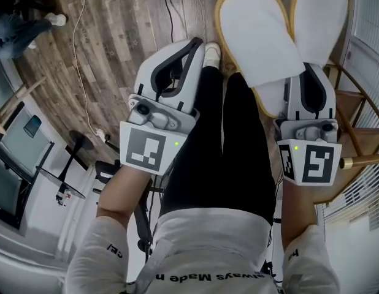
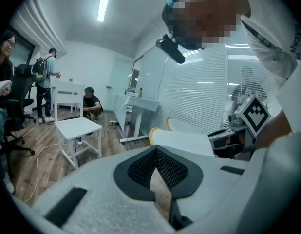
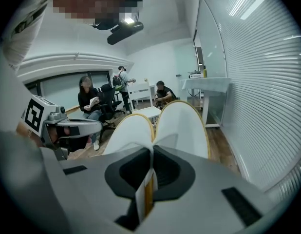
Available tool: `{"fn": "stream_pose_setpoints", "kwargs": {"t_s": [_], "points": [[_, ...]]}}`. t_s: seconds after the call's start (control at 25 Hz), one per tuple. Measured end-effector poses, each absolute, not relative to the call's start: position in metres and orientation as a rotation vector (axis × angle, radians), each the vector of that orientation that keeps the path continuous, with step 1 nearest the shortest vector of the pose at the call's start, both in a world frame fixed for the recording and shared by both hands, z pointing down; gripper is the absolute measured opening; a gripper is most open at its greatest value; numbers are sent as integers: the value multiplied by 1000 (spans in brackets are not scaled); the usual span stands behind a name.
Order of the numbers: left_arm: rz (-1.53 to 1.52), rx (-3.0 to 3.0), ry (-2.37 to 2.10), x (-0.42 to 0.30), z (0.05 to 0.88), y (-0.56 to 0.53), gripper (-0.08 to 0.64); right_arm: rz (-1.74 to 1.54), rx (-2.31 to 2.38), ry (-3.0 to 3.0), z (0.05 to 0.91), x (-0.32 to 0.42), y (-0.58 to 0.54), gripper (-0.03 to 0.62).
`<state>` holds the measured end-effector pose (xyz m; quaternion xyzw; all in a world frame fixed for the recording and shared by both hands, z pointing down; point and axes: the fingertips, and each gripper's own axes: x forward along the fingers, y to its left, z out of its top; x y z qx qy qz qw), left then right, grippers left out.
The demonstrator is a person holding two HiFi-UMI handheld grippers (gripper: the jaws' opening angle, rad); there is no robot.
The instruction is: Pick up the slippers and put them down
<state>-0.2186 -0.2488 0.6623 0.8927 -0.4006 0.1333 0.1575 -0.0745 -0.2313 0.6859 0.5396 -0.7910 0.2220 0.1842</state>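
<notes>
The slippers point(image 1: 263, 35) lie side by side, overlapping, and project forward from the right claw point(image 1: 307, 72), near ends between its jaws. The left claw point(image 1: 199, 46) sits to their left. The legs point(image 1: 226, 146) are between the claws, above the floor point(image 1: 116, 41).

- Along the near hem of the shirt point(image 1: 208, 250) I read black print, upside down in my head view: "always Made", then a cut-off letter I cannot make out.
- The left sleeve point(image 1: 113, 250) carries a few small black letters, too small to read.
- In the left gripper view, the shirt at the right shows "alway", cut by the edge.
</notes>
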Motion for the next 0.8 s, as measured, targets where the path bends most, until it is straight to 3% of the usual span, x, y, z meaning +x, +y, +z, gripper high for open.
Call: {"fn": "stream_pose_setpoints", "kwargs": {"t_s": [0.8], "points": [[433,2559,-1109,-218,844,-253,11,581,1465,-2230,870,-68,-237,18]]}}
